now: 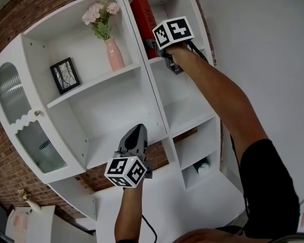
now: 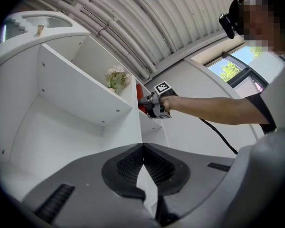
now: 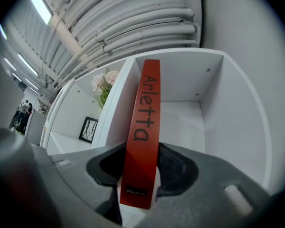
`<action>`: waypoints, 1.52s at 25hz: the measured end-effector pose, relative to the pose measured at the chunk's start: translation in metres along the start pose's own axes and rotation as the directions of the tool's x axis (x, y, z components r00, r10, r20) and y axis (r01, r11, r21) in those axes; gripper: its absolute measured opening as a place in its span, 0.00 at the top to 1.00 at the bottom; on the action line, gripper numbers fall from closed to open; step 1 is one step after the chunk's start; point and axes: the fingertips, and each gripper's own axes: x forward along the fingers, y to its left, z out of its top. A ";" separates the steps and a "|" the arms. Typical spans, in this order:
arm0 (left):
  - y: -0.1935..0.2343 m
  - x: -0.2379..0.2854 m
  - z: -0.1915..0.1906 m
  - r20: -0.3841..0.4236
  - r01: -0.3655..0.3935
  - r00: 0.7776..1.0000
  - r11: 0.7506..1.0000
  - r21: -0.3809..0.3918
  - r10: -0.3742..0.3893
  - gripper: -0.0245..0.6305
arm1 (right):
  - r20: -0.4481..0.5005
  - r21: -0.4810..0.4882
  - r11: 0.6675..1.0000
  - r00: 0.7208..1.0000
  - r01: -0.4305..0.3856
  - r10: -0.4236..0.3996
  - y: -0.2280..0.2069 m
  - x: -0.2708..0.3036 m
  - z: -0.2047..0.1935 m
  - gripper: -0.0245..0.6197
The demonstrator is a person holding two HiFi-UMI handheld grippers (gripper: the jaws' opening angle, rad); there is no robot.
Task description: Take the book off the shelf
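A red book (image 1: pixel 142 19) with "Arletta" on its spine (image 3: pixel 143 122) stands leaning in the top right compartment of the white shelf unit (image 1: pixel 157 105). My right gripper (image 1: pixel 158 52) reaches into that compartment. Its two dark pads sit against the lower spine on both sides, shut on the book (image 3: pixel 142 151). The left gripper view shows that gripper (image 2: pixel 154 106) at the shelf, with a bit of red book (image 2: pixel 142 109) beside it. My left gripper (image 1: pixel 137 131) hangs lower, in front of the wide middle shelf, shut with nothing in it (image 2: pixel 142 148).
A pink vase of flowers (image 1: pixel 115 54) and a black picture frame (image 1: pixel 66 75) stand on the upper left shelf. A ribbed glass door (image 1: pixel 20 115) closes the far left. A small object (image 1: pixel 201 166) lies in a lower cubby. A white wall (image 1: pixel 263 44) flanks the right.
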 end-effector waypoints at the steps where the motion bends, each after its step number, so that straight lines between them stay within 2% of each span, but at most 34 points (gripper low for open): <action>1: 0.000 0.000 0.000 0.000 0.001 1.000 1.000 0.001 -0.001 0.96 | 0.010 0.002 1.000 1.000 0.004 -0.004 -0.001 -0.003 0.001 0.69; 11: -0.008 0.005 -0.004 0.013 0.028 1.000 1.000 -0.009 -0.028 0.96 | 0.202 -0.023 1.000 0.979 0.014 -0.009 -0.007 -0.082 0.014 0.70; 17: -0.025 0.012 -0.007 0.028 0.067 0.997 0.998 -0.017 -0.067 0.96 | 0.367 -0.028 1.000 0.930 0.004 0.006 -0.011 -0.149 0.018 0.70; 21: -0.033 0.013 -0.003 0.052 0.077 0.996 0.997 -0.014 -0.077 0.96 | 0.427 -0.052 0.999 0.904 -0.014 0.035 -0.004 -0.196 0.009 0.70; 24: -0.038 0.010 0.001 0.072 0.080 0.994 0.997 -0.006 -0.079 0.96 | 0.444 -0.075 0.997 0.894 -0.028 0.059 0.007 -0.229 -0.016 0.70; 27: -0.044 0.005 0.001 0.097 0.082 0.992 0.997 -0.015 -0.080 0.96 | 0.428 -0.084 0.996 0.901 -0.043 0.075 0.023 -0.255 -0.055 0.70; 34: -0.052 -0.006 -0.004 0.125 0.071 0.990 0.997 -0.029 -0.067 0.96 | 0.353 0.018 0.992 0.929 -0.123 0.109 0.048 -0.275 -0.163 0.70; 38: -0.053 -0.013 -0.015 0.130 0.064 0.990 0.998 -0.020 -0.061 0.96 | 0.327 0.085 0.988 0.940 -0.128 0.094 0.047 -0.281 -0.211 0.70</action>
